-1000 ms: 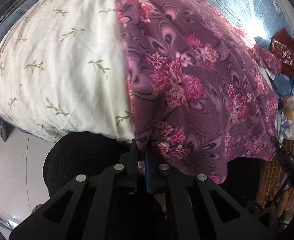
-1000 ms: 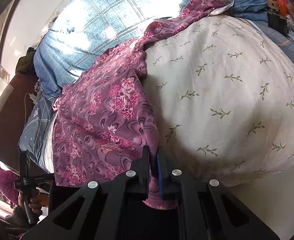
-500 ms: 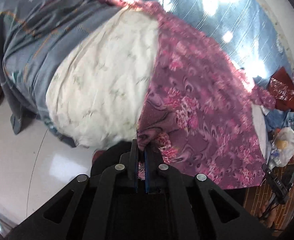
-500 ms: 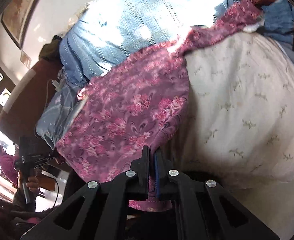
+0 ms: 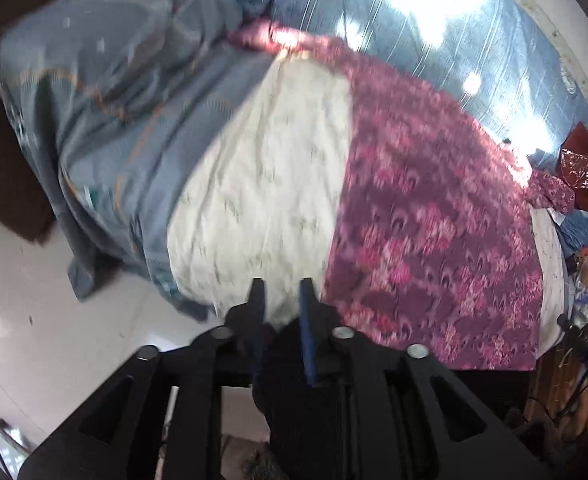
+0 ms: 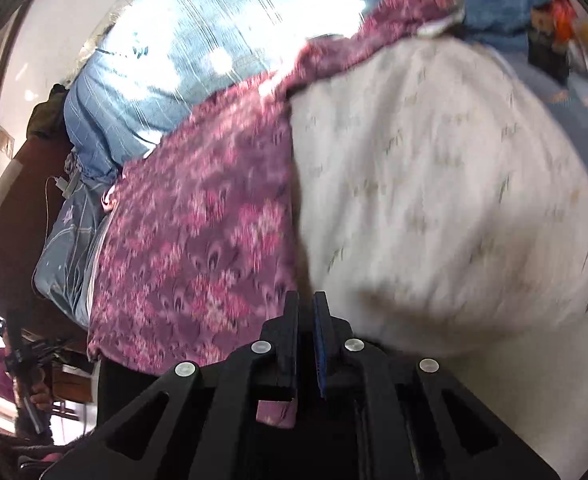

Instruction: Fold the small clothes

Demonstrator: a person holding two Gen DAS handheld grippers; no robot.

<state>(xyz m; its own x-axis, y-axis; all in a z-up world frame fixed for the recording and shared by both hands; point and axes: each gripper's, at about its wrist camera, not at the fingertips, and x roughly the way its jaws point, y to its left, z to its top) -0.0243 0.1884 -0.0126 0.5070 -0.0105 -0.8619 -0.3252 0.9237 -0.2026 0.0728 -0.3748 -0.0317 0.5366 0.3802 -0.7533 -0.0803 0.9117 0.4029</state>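
Left wrist view shows my left gripper [image 5: 282,292] spread apart with nothing between its fingers, the purple floral garment [image 5: 434,232] lying flat on the cream quilt [image 5: 262,200] just to its right. My right gripper [image 6: 305,316] is nearly pressed together, and a scrap of floral cloth shows below it (whether it is truly pinched I cannot tell; the picture is blurred). I judge one fold finished; next I need a fresh hold on the hem for another fold.
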